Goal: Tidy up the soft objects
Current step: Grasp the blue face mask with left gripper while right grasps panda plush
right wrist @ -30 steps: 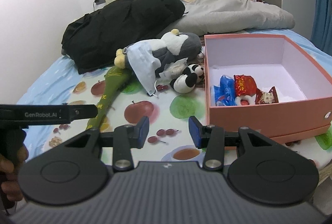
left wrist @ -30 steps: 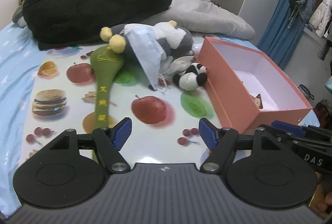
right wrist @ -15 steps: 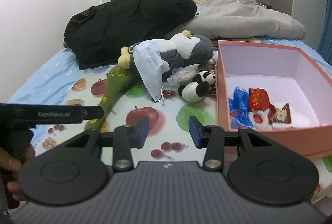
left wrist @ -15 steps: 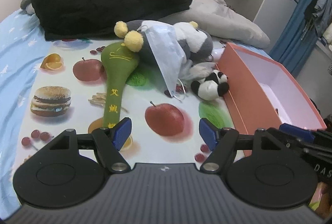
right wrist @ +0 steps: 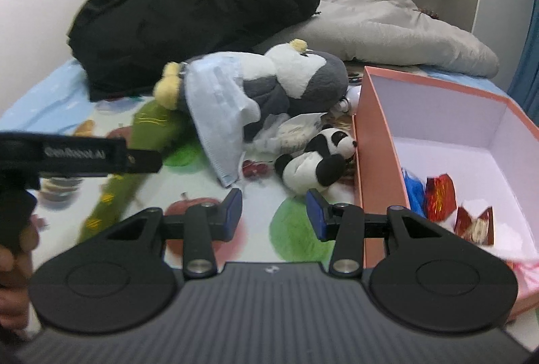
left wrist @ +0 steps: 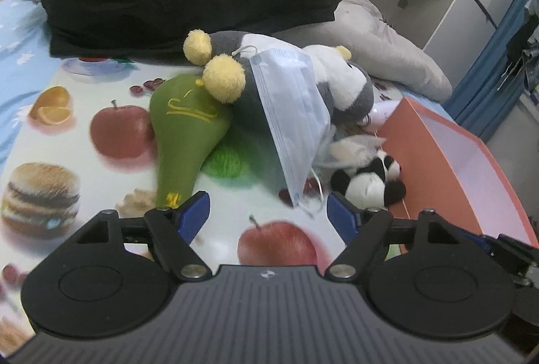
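Two grippers are seen parted and empty: the left gripper [left wrist: 267, 217], its jaws having just been opening, and the right gripper [right wrist: 274, 212]. Just beyond, on the fruit-print mat [left wrist: 101, 188] over the bed, a toy panda [right wrist: 315, 160] touches the pink box [right wrist: 377, 161]. Behind lie a face mask [left wrist: 291, 114], a grey plush [right wrist: 303, 84] and a green pouch [left wrist: 183, 128].
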{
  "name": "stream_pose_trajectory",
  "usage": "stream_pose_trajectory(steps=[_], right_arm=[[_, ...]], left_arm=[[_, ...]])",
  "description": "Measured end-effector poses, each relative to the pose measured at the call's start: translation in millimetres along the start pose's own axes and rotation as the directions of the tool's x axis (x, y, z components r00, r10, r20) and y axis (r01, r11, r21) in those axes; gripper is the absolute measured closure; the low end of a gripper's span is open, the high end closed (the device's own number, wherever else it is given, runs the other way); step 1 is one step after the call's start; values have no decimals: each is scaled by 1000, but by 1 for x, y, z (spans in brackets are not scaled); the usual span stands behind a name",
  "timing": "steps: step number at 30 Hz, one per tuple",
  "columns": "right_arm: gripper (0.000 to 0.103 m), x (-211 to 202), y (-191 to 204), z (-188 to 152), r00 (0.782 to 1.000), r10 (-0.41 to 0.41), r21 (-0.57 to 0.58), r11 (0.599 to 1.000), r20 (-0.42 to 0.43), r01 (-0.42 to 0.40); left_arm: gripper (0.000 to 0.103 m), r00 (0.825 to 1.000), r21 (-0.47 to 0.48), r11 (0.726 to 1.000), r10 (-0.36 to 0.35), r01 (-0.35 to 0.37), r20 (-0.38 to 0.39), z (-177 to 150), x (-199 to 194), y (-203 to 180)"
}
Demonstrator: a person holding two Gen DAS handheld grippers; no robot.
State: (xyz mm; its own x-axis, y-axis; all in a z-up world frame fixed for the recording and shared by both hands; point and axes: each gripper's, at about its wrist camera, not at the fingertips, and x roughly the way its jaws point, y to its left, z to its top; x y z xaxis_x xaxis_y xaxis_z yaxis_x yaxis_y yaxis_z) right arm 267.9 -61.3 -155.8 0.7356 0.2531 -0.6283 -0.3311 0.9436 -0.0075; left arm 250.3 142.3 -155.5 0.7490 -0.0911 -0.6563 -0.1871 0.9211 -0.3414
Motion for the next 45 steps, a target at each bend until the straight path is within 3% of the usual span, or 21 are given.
stream_pose_trajectory(steps=[5,7,9,13,21,27,30,32,34,39,45], right_arm=[[57,32,2,17,999,-44,-35,998,-17,43],[46,47,2,22,998,-56,-34,998,-25,55],[43,60,1,26,998,-59,-30,998,-33,58],[43,81,-1,30,996,-66,-36,997,-63,63],[43,116,6,25,987,-136,-152,981,-91,121],[38,123,11,13,981,-174,-233,961,-84,151],[38,126,15,8,978,-195,-284,944,-70,168],[40,126,17,5,974,-217,-315,931,-64,186],[46,124,15,5,974,-219,-319,929,-55,190],[60,116,17,5,977,-207,-319,931,-57,179],[64,99,17,4,983,-170,-304,942,-74,140]], left_arm=[[23,999,-44,998,-49,49,-7,19,29,10],[23,998,-53,996,-65,65,-8,24,41,12],[23,997,-62,995,-78,77,-14,29,52,13],[23,994,-64,992,-110,109,-27,35,72,14],[24,983,-114,979,-178,171,-52,43,105,17],[47,973,-102,973,-215,207,-80,42,122,11],[65,973,-82,975,-215,208,-82,40,126,5],[84,973,-84,974,-218,212,-78,40,125,5],[92,975,-77,975,-215,210,-62,39,120,4],[96,973,-47,974,-225,223,-47,36,105,1],[96,975,-44,976,-216,215,-45,29,80,-2]])
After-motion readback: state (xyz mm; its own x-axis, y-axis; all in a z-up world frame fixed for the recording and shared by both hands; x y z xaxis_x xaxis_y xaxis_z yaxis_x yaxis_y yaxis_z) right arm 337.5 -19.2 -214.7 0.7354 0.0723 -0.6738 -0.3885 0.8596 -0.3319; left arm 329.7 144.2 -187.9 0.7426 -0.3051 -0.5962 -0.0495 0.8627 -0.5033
